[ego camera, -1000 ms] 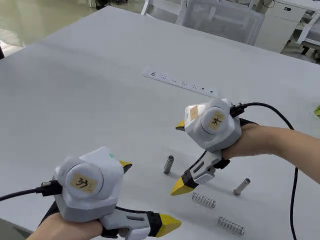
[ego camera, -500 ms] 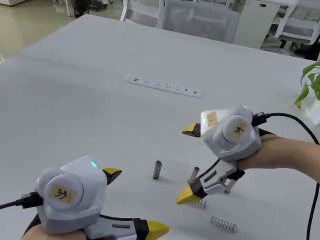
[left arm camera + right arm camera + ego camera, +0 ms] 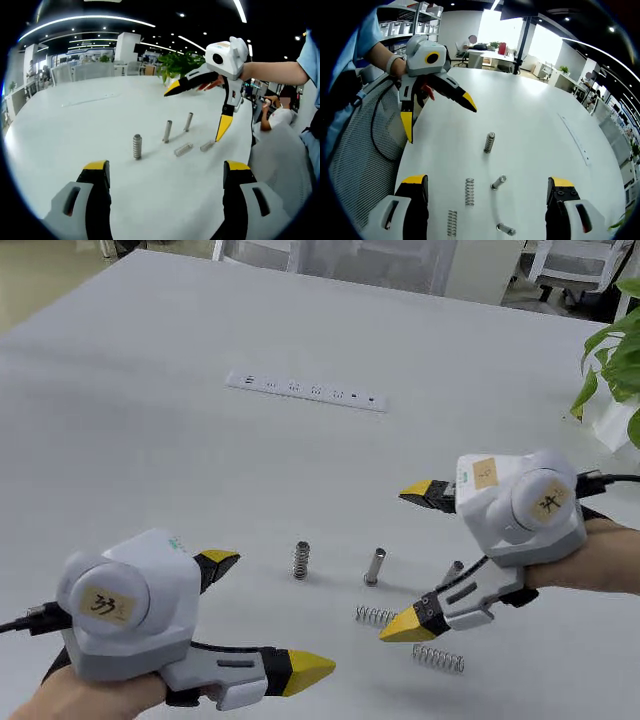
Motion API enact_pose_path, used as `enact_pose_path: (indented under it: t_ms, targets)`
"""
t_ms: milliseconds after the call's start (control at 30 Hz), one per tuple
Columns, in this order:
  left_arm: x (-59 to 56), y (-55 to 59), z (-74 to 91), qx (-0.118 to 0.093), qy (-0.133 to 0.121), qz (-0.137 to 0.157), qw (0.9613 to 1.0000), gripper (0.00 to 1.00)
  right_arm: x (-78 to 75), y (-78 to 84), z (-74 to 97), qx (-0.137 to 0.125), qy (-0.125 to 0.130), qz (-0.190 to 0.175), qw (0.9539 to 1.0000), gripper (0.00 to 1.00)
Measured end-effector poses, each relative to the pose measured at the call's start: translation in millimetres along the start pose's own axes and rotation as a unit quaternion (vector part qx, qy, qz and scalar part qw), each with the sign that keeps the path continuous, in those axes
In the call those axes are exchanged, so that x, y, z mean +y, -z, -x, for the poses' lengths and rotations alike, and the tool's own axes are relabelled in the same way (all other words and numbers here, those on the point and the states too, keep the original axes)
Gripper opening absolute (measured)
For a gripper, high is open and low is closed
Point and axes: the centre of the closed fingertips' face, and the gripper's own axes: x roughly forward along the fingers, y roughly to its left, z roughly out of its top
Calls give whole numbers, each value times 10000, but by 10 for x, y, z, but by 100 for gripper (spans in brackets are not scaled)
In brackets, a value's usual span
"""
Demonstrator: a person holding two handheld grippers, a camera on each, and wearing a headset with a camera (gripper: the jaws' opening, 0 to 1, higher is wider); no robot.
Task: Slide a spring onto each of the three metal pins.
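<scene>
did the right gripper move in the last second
Yes. The right gripper shifted right: its lower tip was left of the left loose spring, now right of it.

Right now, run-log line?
left gripper open | right gripper open | sprung pin one | bare pins two | loose springs two

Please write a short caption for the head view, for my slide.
Left gripper and right gripper open above the table: one pin with spring, two bare pins, two loose springs.
</scene>
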Motion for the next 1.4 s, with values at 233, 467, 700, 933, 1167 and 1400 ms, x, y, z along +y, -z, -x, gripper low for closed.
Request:
enact_pose_path:
  t_ms: [233, 467, 700, 933, 1167, 1400]
  targets:
    - [-30, 7, -19, 25, 89, -35, 10000, 93, 34, 229, 179, -70, 259, -378, 9989, 99]
    - [-69, 6, -54, 41, 194, -86, 9998, 92, 132, 455, 329, -64, 425, -673, 9968, 99]
    - [-105, 15, -78, 74, 282, -151, 9995, 92, 162, 605, 458, -83, 696, -816, 9942, 98]
    - [-133, 6, -132, 122, 395, -259, 9988, 91, 226, 720, 582, -107, 879, -1058, 9904, 98]
    - [-136, 33, -172, 173, 474, -310, 9982, 91, 346, 920, 732, 2, 1055, -1307, 9858, 97]
    - [-196, 80, -221, 193, 556, -321, 9978, 91, 414, 1005, 829, -92, 1222, -1581, 9798, 97]
